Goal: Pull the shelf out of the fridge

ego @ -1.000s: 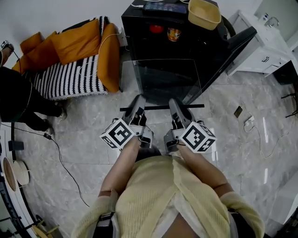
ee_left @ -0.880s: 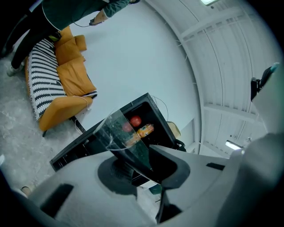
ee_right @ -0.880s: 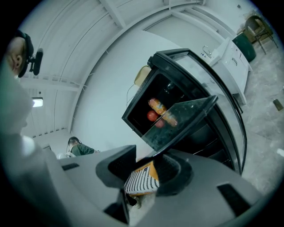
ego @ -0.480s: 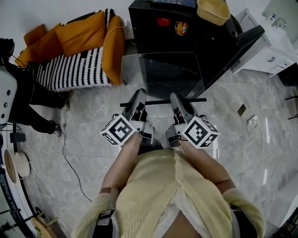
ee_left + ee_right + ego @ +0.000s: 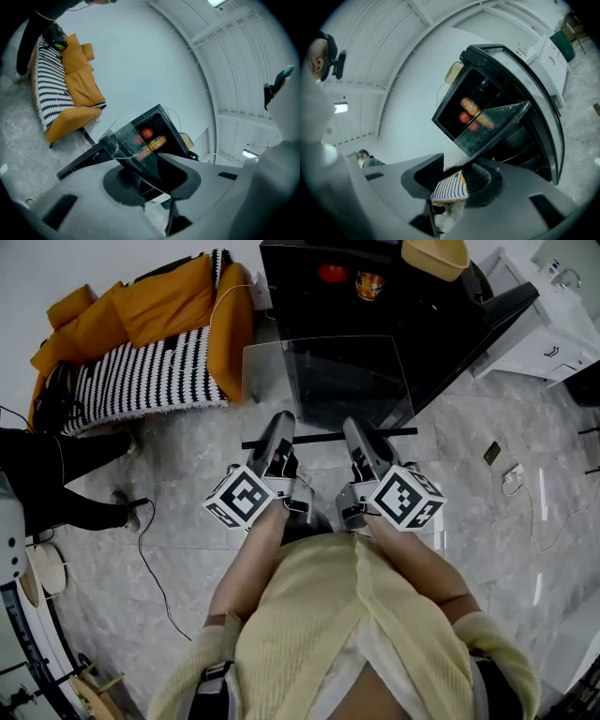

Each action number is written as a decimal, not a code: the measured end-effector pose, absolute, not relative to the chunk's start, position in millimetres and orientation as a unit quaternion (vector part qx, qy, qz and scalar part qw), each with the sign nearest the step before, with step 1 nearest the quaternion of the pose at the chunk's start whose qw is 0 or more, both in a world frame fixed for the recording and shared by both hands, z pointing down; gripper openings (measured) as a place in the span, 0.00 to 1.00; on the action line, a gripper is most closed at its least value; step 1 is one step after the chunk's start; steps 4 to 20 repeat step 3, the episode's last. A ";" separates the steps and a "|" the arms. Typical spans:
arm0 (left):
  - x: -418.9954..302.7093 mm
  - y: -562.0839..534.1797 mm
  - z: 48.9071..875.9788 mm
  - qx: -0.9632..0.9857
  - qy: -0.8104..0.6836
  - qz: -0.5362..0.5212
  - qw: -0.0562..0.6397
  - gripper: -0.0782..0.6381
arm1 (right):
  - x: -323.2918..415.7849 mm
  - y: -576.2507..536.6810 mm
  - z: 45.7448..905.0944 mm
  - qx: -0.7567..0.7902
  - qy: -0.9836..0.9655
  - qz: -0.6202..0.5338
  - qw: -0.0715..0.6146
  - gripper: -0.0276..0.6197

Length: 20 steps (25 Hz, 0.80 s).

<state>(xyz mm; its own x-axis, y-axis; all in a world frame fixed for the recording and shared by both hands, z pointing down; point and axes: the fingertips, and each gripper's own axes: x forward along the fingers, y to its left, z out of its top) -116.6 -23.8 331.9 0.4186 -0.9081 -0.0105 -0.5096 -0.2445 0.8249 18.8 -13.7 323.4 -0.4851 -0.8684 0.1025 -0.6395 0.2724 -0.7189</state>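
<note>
The glass shelf (image 5: pixel 323 381) with its black front bar (image 5: pixel 323 439) sticks out level from the black fridge (image 5: pixel 375 306), most of it clear of the cabinet. My left gripper (image 5: pixel 277 432) is shut on the bar's left part. My right gripper (image 5: pixel 357 434) is shut on its right part. In the left gripper view the glass pane (image 5: pixel 131 145) runs in between the jaws of the left gripper (image 5: pixel 151 180). In the right gripper view the shelf (image 5: pixel 497 124) likewise runs into the right gripper (image 5: pixel 459 176). A red fruit (image 5: pixel 331 273) and an orange packet (image 5: pixel 369 283) sit inside the fridge.
The fridge door (image 5: pixel 473 334) stands open to the right. A yellow basket (image 5: pixel 436 251) sits on top. An orange sofa with a striped throw (image 5: pixel 141 362) is at the left, a person in black (image 5: pixel 47 479) beside it. A cable (image 5: pixel 155 568) and a phone (image 5: pixel 491 453) lie on the floor.
The view has slid, so fridge and shelf sit higher in the frame. Both grippers keep their hold on the shelf's front bar. The person at the left has shifted lower.
</note>
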 end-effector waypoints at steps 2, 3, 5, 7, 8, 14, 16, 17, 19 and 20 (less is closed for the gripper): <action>-118.1 -25.6 333.9 0.746 -0.478 -0.253 0.389 0.24 | 18.5 -15.7 324.1 -0.482 0.783 -0.362 0.156 0.24; -118.9 -26.5 334.8 0.745 -0.480 -0.253 0.388 0.24 | 18.3 -16.6 324.5 -0.482 0.783 -0.361 0.155 0.24; -118.9 -26.5 334.8 0.745 -0.480 -0.253 0.388 0.24 | 18.3 -16.6 324.5 -0.482 0.783 -0.361 0.155 0.24; -118.9 -26.5 334.8 0.745 -0.480 -0.253 0.388 0.24 | 18.3 -16.6 324.5 -0.482 0.783 -0.361 0.155 0.24; -118.9 -26.5 334.8 0.745 -0.480 -0.253 0.388 0.24 | 18.3 -16.6 324.5 -0.482 0.783 -0.361 0.155 0.24; -118.9 -26.5 334.8 0.745 -0.480 -0.253 0.388 0.24 | 18.3 -16.6 324.5 -0.482 0.783 -0.361 0.155 0.24; -118.9 -26.5 334.8 0.745 -0.480 -0.253 0.388 0.24 | 18.3 -16.6 324.5 -0.482 0.783 -0.361 0.155 0.24; -118.9 -26.5 334.8 0.745 -0.480 -0.253 0.388 0.24 | 18.3 -16.6 324.5 -0.482 0.783 -0.361 0.155 0.24; -118.9 -26.5 334.8 0.745 -0.480 -0.253 0.388 0.24 | 18.3 -16.6 324.5 -0.482 0.783 -0.361 0.155 0.24; -118.9 -26.5 334.8 0.745 -0.480 -0.253 0.388 0.24 | 18.3 -16.6 324.5 -0.482 0.783 -0.361 0.155 0.24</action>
